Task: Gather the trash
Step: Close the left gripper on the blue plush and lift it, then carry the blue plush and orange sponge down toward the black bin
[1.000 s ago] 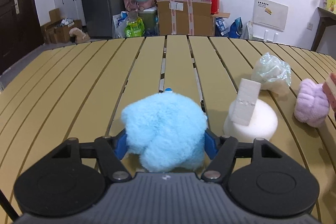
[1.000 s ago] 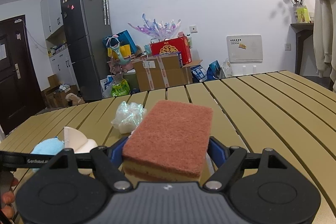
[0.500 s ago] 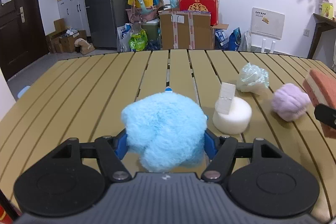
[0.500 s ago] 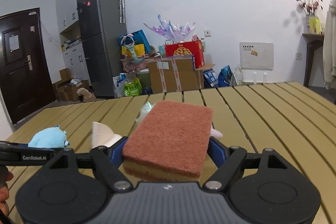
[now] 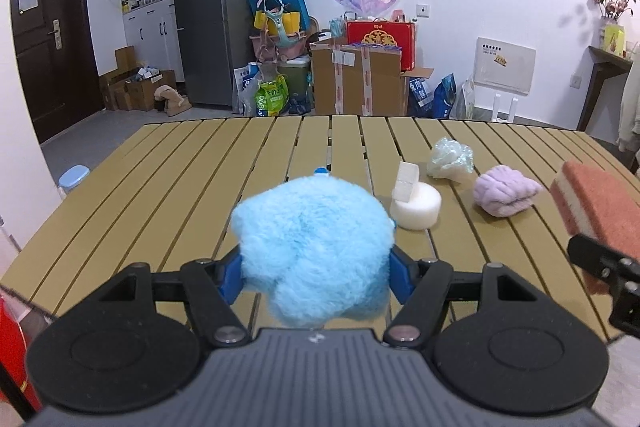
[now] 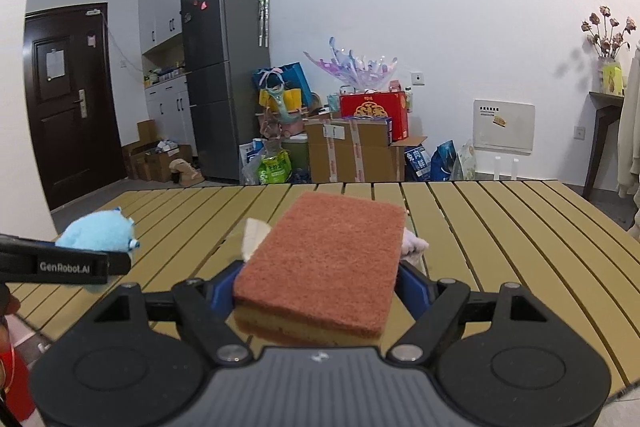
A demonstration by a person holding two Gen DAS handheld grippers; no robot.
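Note:
My left gripper [image 5: 316,277] is shut on a fluffy light-blue plush [image 5: 314,251] and holds it above the near part of the slatted wooden table [image 5: 180,179]. My right gripper [image 6: 318,285] is shut on a sponge [image 6: 326,259] with a rust-red scouring top and a yellow underside, also lifted off the table. In the left wrist view the sponge [image 5: 592,211] shows at the right edge. In the right wrist view the plush [image 6: 98,231] and the left gripper's finger show at the left. A white foam disc [image 5: 416,207] with a white block [image 5: 406,181] on it, a crumpled clear plastic wad [image 5: 450,159] and a lilac ball [image 5: 504,193] lie on the table.
Beyond the table's far edge stand cardboard boxes [image 5: 358,79], bags and a grey fridge [image 5: 218,7]. A dark door [image 5: 48,31] is at the left. A small blue stool [image 5: 74,175] stands on the floor left of the table. Something red [image 5: 14,355] sits at the lower left edge.
Both grippers have pulled back and risen with their loads. The table items look smaller and farther, and more of the room and floor shows. Both grips are unchanged.

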